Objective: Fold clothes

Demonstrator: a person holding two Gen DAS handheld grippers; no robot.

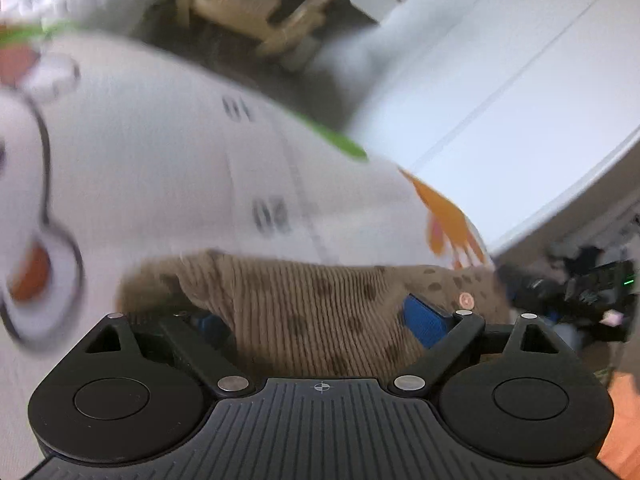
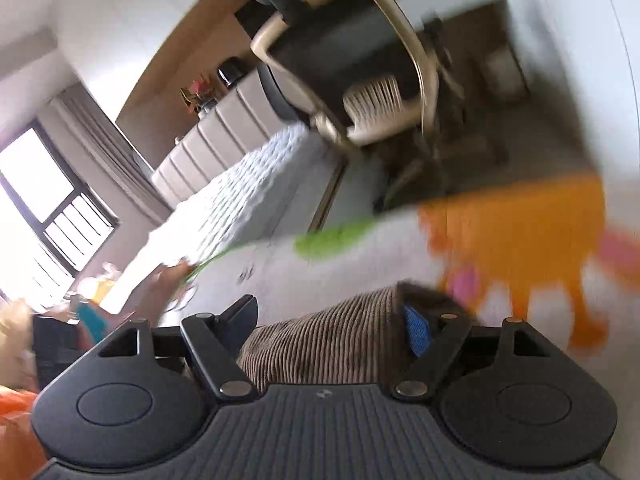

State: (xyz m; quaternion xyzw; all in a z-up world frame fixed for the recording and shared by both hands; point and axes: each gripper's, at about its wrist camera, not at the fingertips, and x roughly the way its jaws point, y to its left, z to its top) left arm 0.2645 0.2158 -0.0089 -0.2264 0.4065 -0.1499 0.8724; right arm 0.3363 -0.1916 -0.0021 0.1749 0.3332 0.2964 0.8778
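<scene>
A brown ribbed garment (image 1: 304, 300) with dark spots and a small round button is bunched between the blue pads (image 1: 420, 320) of my left gripper (image 1: 320, 322), which is shut on it. In the right wrist view the same brown ribbed garment (image 2: 328, 344) sits between the fingers of my right gripper (image 2: 328, 330), also shut on it, with one blue pad (image 2: 416, 332) showing. Both views are motion-blurred. The garment hangs over a white printed cloth (image 1: 160, 160) with orange (image 2: 516, 232) and green (image 2: 332, 238) patches.
A beige-framed chair (image 2: 360, 60) stands beyond the white cloth, also seen as the chair (image 1: 240, 4) in the left view. A white panelled surface (image 1: 500, 80) rises at the right. A bed with a white quilt (image 2: 240, 184) and a window (image 2: 36, 184) lie to the left.
</scene>
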